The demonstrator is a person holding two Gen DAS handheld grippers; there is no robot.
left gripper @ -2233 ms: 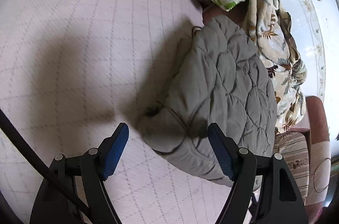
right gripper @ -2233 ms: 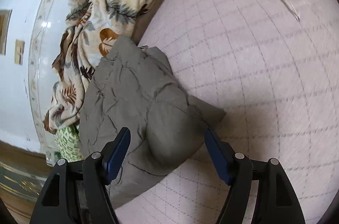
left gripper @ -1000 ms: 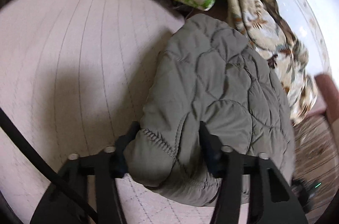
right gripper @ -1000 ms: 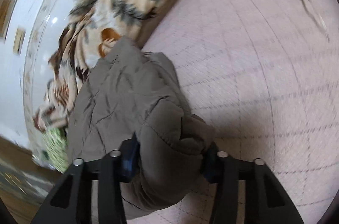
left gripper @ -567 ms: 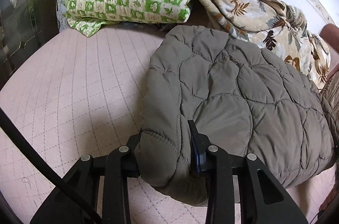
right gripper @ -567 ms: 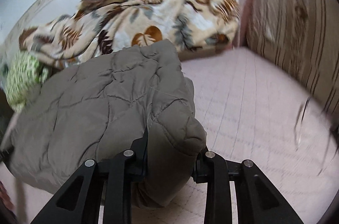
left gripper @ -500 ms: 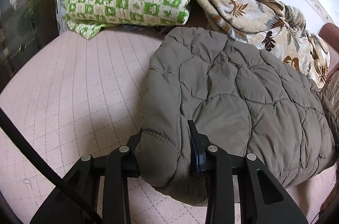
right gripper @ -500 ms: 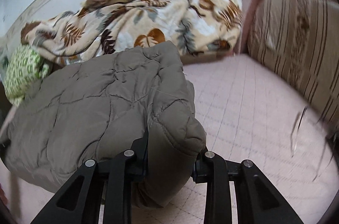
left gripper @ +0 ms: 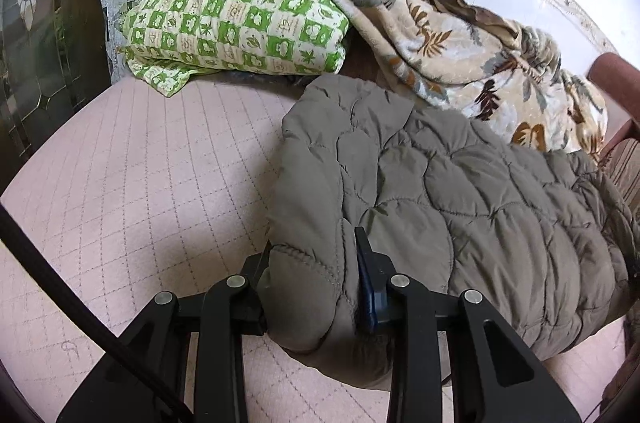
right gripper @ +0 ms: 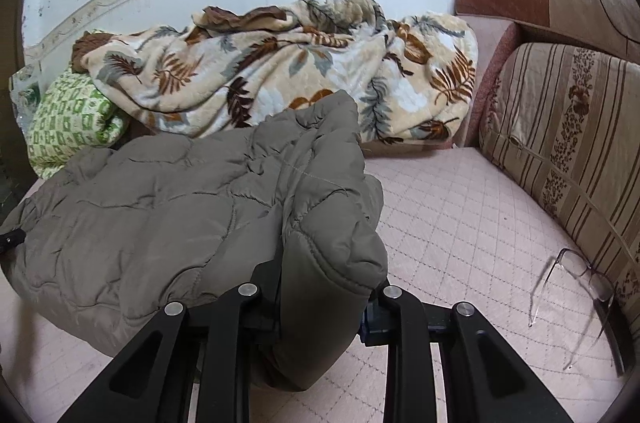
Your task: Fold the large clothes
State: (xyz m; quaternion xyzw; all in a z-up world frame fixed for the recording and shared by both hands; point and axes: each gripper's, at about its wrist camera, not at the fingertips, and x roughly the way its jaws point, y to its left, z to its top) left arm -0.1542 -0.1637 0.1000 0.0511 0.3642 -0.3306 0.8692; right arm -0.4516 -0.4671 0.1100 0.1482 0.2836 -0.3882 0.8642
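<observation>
A grey-green quilted jacket (left gripper: 460,183) lies folded on a pink quilted mattress (left gripper: 140,183). My left gripper (left gripper: 312,283) is shut on the jacket's left near corner, a thick fold of fabric bulging between its blue pads. In the right wrist view the same jacket (right gripper: 180,191) spreads to the left, and my right gripper (right gripper: 324,299) is shut on its right near corner, the padded hem squeezed between the fingers. Both held corners are raised a little off the mattress. The tips of the fingers are mostly hidden by the fabric.
A green-and-white checked pillow (left gripper: 240,19) and a leaf-patterned blanket (right gripper: 280,71) are piled along the white wall behind the jacket. A striped sofa back (right gripper: 568,127) borders the right side. A pair of glasses (right gripper: 576,283) lies on the mattress near it.
Both grippers closed on the jacket's near corners and lifted them slightly. Each wrist rolled level, so the wall, pillow and blanket now sit upright across the top of the views.
</observation>
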